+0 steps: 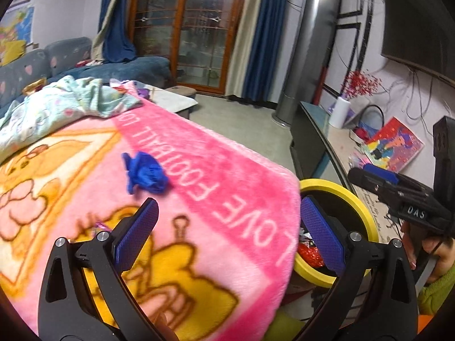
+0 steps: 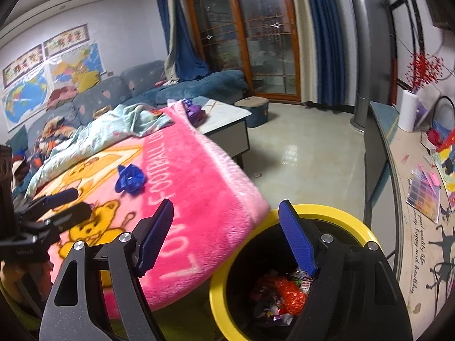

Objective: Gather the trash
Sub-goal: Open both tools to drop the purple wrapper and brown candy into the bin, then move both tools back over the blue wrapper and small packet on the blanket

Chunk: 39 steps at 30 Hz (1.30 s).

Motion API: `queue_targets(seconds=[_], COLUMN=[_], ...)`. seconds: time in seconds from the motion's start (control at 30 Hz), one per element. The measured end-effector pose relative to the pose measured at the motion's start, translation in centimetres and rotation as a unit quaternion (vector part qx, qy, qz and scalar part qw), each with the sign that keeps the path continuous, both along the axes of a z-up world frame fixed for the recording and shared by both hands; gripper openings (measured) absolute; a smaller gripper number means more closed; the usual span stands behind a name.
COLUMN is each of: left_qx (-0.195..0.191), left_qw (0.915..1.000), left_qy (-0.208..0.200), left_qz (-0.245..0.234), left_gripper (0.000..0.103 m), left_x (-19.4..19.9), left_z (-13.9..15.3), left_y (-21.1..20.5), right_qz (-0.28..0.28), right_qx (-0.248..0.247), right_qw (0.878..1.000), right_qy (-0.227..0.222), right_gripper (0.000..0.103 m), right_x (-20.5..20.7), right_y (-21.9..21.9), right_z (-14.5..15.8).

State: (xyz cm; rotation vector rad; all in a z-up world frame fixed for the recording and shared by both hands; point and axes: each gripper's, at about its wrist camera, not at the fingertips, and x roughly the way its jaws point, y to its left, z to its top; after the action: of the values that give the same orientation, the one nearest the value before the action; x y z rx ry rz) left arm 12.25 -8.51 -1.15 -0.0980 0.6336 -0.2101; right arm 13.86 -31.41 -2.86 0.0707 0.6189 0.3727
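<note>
**Crumpled blue wrapper awaiting pickup**

A blue crumpled wrapper (image 1: 146, 176) lies on the pink blanket (image 1: 216, 170), well ahead of the left gripper (image 1: 227, 227), whose jaws stand wide apart and empty. The right gripper (image 2: 227, 236), likewise spread and empty, hangs over the yellow-rimmed bin (image 2: 219, 292), which already contains litter. The wrapper is probably light, soft and compressible; a pinch across its bunched centre should hold.

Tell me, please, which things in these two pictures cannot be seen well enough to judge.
- Yellow-rimmed bin: in the left wrist view the pink blanket and the left gripper fingers hide most of it.
- Trash in the bin: in the right wrist view a mixed heap, single items unclear, partly behind a finger.
- Blue crumpled piece: blurred in the left wrist view; material unclear.
- Small shiny scrap: mostly behind the left finger.
</note>
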Motion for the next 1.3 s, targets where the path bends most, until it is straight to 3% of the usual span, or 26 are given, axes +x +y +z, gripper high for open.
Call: queue_targets(seconds=[0.6,1.3], left_qx=[-0.001,-0.009], left_qw=[0.9965,0.9872], left_qy=[-0.008,0.090], left_qz=[0.083,0.132], left_gripper=[0.092,0.092], left_x=[-1.7,-0.9], left_z=[0.4,-4.5], left_y=[7.2,14.3], right_qz=[0.101,0.152], right_qx=[-0.010,-0.036], right_qw=[0.995,0.985], right_qy=[0.009,0.069], right_gripper=[0.075,0.075], right_x=[1.7,7.6], right_y=[10.2,19.8], right_z=[1.0,-3.7])
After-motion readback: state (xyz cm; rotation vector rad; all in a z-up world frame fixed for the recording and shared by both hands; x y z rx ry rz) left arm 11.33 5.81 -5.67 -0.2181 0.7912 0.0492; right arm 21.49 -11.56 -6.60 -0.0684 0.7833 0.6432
